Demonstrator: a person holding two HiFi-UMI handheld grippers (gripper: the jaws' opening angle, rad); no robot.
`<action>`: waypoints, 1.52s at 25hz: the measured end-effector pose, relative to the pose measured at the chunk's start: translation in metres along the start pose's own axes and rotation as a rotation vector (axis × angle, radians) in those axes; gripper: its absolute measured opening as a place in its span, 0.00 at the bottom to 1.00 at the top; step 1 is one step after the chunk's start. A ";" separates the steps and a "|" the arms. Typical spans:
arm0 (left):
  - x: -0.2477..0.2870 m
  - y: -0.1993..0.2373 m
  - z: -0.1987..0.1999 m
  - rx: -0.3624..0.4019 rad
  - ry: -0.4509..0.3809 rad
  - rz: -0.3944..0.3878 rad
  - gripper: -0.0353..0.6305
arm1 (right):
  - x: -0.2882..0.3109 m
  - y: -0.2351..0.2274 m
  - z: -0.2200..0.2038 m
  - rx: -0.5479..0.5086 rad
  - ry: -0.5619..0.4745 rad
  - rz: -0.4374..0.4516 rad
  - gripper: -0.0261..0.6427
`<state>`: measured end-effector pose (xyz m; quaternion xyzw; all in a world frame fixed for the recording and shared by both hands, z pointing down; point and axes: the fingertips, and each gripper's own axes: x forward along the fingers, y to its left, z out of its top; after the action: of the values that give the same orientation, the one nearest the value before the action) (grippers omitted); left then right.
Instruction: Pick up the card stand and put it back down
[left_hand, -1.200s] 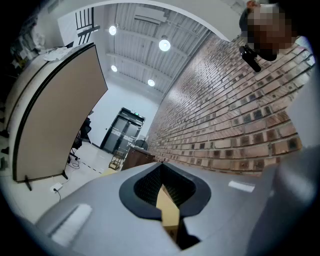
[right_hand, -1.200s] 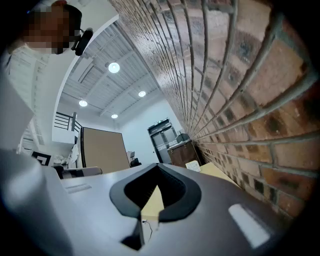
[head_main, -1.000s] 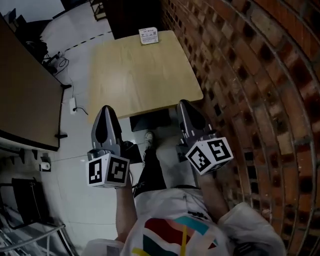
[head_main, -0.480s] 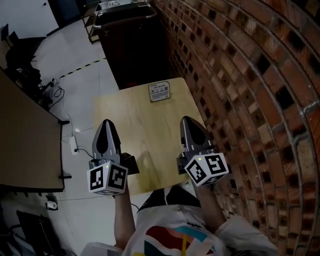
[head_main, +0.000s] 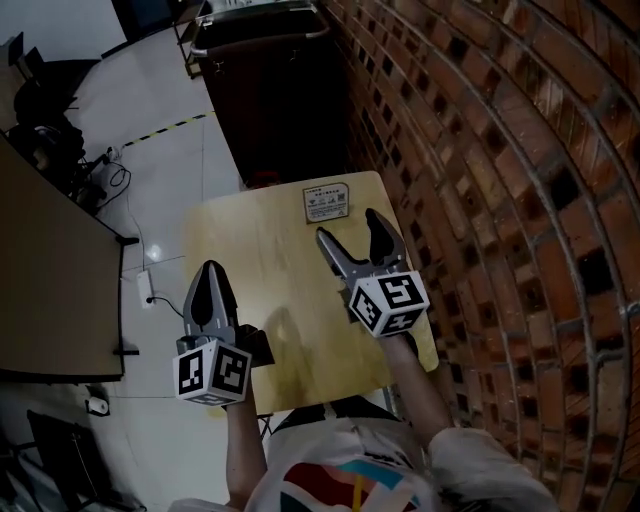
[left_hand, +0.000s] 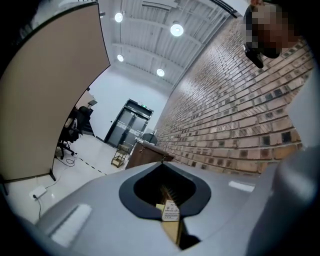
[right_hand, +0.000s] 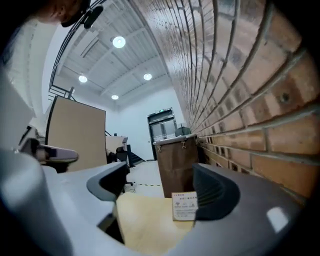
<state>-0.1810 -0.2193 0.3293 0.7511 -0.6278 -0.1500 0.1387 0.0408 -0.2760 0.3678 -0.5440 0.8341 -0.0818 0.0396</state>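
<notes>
The card stand (head_main: 326, 203), a small white printed card, stands upright near the far edge of the light wood table (head_main: 260, 270). My right gripper (head_main: 348, 226) hovers over the table just short of the stand, its jaws opening with nothing between them. In the right gripper view the card stand (right_hand: 184, 206) stands ahead, close to the right finger (right_hand: 215, 192). My left gripper (head_main: 208, 275) is shut at the table's near left side, holding nothing. Through its closed jaws in the left gripper view, the card stand (left_hand: 170, 211) shows far off.
A brick wall (head_main: 500, 150) runs along the table's right side. A dark brown cabinet (head_main: 270, 90) stands just beyond the table's far edge. A brown partition (head_main: 50, 270) and cables on the pale floor (head_main: 150, 150) lie to the left.
The right gripper has moved forward over the table toward the card stand and its jaws have spread apart. The left gripper stays shut and has advanced only slightly.
</notes>
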 end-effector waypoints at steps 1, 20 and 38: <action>0.000 0.001 -0.003 0.004 0.008 0.005 0.06 | 0.021 -0.006 -0.003 -0.025 0.014 -0.007 0.67; 0.041 0.065 -0.050 0.028 0.124 0.131 0.06 | 0.175 -0.113 -0.175 -0.007 0.422 -0.277 0.90; 0.049 0.059 -0.055 0.013 0.139 0.122 0.06 | 0.172 -0.109 -0.175 0.016 0.378 -0.238 0.90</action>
<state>-0.2041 -0.2769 0.4009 0.7208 -0.6623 -0.0847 0.1860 0.0423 -0.4596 0.5635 -0.6131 0.7561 -0.1929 -0.1229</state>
